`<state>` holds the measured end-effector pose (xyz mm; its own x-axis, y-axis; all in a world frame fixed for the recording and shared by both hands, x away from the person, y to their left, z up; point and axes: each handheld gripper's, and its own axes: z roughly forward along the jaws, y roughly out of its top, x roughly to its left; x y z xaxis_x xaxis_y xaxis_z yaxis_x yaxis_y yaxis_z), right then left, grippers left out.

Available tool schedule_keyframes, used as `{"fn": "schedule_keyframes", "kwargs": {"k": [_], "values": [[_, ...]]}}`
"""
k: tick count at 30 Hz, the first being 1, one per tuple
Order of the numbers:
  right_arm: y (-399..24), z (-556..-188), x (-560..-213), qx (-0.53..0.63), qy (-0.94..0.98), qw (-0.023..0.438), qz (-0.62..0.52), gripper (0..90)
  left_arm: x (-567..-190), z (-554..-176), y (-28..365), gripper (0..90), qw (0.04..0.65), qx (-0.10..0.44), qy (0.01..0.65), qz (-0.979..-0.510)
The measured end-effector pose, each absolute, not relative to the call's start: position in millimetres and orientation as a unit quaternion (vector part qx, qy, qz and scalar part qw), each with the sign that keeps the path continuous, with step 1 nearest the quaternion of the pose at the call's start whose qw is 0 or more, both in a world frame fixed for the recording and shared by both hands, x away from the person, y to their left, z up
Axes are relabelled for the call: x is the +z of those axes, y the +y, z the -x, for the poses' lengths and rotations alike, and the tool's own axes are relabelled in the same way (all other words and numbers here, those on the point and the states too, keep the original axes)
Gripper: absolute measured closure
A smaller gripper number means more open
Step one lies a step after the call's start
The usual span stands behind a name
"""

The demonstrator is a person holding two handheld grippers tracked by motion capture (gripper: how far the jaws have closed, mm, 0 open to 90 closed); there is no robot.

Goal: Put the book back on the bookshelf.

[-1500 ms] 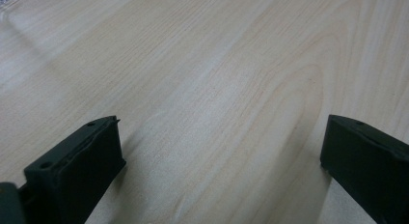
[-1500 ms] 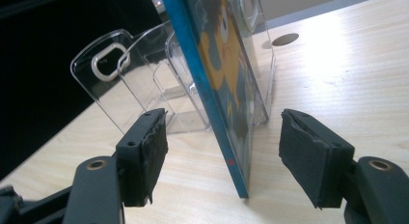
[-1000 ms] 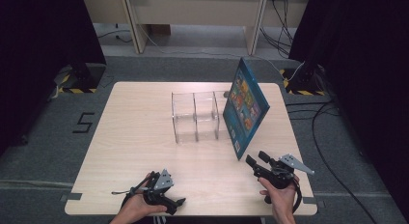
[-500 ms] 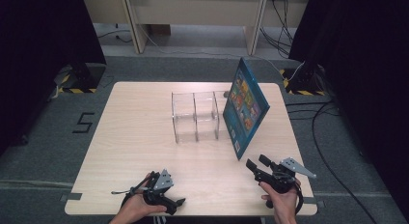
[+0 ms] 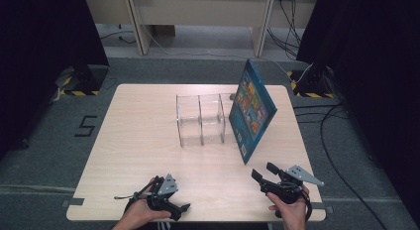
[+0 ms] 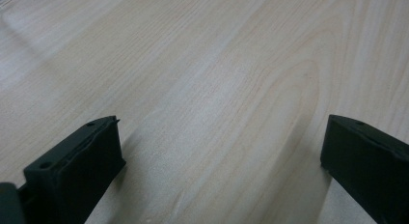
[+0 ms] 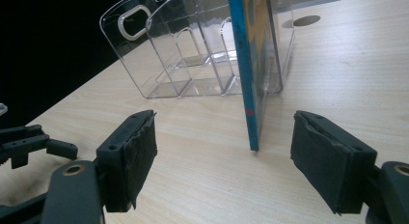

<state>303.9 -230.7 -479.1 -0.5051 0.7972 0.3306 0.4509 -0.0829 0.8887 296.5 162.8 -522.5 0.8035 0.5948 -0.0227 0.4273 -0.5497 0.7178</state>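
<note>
Nearest, the left gripper (image 5: 174,210) rests low on the pale wooden table (image 5: 138,141), jaws wide and empty. Likewise the right gripper (image 5: 265,172) has just been opening, nothing between its pads, aimed at the thin blue picture book (image 7: 248,79). Farther off, that book leans tilted against the clear plastic three-slot organiser (image 5: 203,118), bottom edge on the table. Seemingly it has yet to be gripped and slotted in.
</note>
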Motion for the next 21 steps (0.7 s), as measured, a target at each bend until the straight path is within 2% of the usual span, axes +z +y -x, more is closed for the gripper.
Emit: {"fn": "schedule_keyframes", "kwargs": {"k": [8,12,21], "values": [[-229,-296,-478,0.536,0.693,0.17,-0.451,23.0,-522,-296,163,0.0,0.373,0.112,0.292,-0.874],[-229,-292,-482,0.537,0.695,0.14,-0.456,20.8,-522,-296,163,0.0,0.373,0.112,0.292,-0.874],[-227,-285,-487,0.525,0.72,0.115,-0.439,19.9,-522,-296,163,0.0,0.373,0.112,0.292,-0.873]]}}
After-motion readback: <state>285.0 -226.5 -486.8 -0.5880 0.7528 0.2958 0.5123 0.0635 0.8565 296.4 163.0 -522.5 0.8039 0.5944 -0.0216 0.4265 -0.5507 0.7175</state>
